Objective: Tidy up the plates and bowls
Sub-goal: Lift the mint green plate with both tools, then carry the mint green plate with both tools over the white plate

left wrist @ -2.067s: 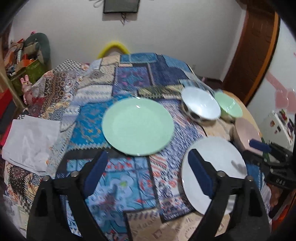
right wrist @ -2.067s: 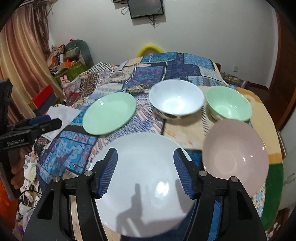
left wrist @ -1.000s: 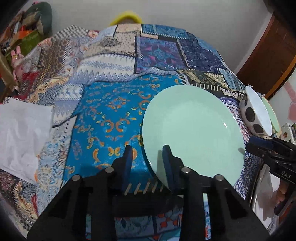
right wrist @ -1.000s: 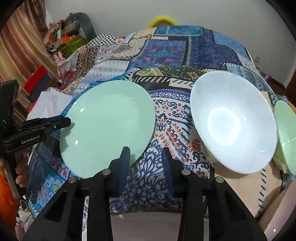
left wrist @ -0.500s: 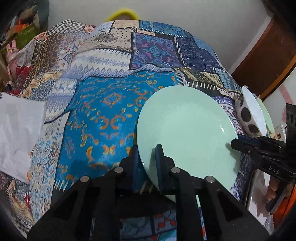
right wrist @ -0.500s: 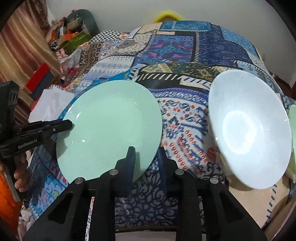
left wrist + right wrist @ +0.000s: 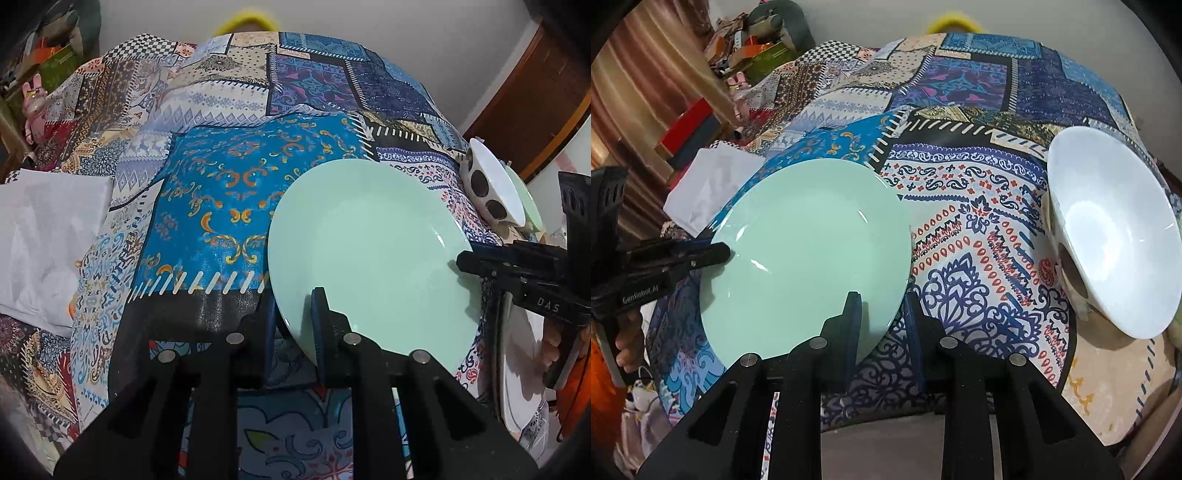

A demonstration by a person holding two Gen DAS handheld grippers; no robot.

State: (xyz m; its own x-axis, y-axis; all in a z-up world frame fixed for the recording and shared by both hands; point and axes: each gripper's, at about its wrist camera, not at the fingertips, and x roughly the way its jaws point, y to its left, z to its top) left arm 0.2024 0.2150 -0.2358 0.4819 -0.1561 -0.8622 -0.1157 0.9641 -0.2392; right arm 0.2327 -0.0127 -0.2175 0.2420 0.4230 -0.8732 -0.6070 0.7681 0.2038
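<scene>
The green plate (image 7: 373, 254) sits tilted above the patchwork cloth (image 7: 221, 206) that covers the bench, gripped from two sides and holding nothing. The left gripper (image 7: 293, 317) is clenched on the plate's near-left rim — one of its fingers (image 7: 320, 314) lies on the upper face and the other beneath — its jaws having just closed onto that edge. The right gripper (image 7: 882, 321) has likewise just been closing; one finger rests on the plate's upper face at the near-right rim, the other stands beside the edge, and it pinches the rim. To the right stands a white bowl (image 7: 1112, 236) with dark spots on its outside, empty, apart from the plate. A green bowl (image 7: 526, 201) shows just behind it, and a white plate (image 7: 517, 369) lies at the bench's right edge. A white folded cloth (image 7: 44, 243) lies off to the left.
</scene>
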